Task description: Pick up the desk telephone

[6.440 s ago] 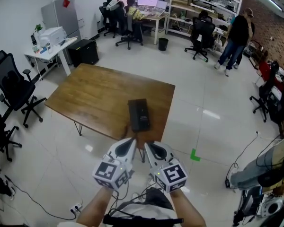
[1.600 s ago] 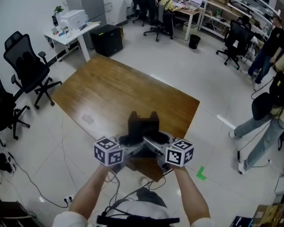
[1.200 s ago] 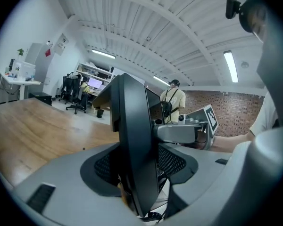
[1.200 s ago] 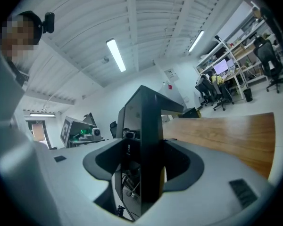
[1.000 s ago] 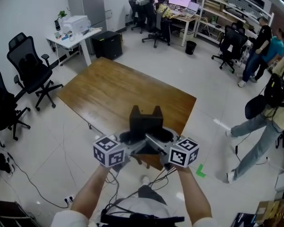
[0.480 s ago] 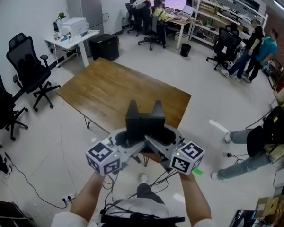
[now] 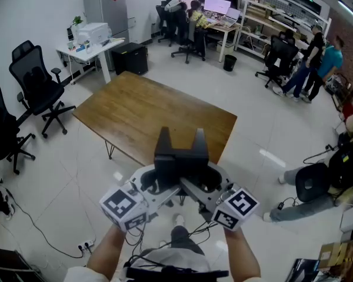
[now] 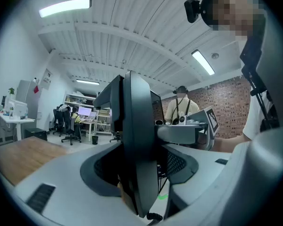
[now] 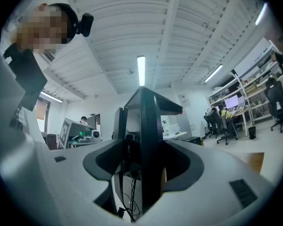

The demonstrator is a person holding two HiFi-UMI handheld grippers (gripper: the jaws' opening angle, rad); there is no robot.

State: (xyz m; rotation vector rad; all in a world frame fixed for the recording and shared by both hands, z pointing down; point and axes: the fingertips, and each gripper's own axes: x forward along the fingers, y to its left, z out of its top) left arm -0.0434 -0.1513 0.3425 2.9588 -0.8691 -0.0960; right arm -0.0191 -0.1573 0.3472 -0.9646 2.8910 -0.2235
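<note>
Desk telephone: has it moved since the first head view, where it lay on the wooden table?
Yes. The desk telephone is off the wooden table, raised toward the camera and clamped between left gripper and right gripper.

Showing a brown wooden table [image 7: 135,110], standing on thin dark legs [image 7: 109,151], resting on glossy white floor tiles [image 7: 70,175], catching bright glare.

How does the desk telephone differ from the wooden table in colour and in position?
The desk telephone is black; the table is brown wood. The desk telephone hangs in the air, clamped from both sides by the left claw and the right claw; the table stands on the floor on thin legs.
</note>
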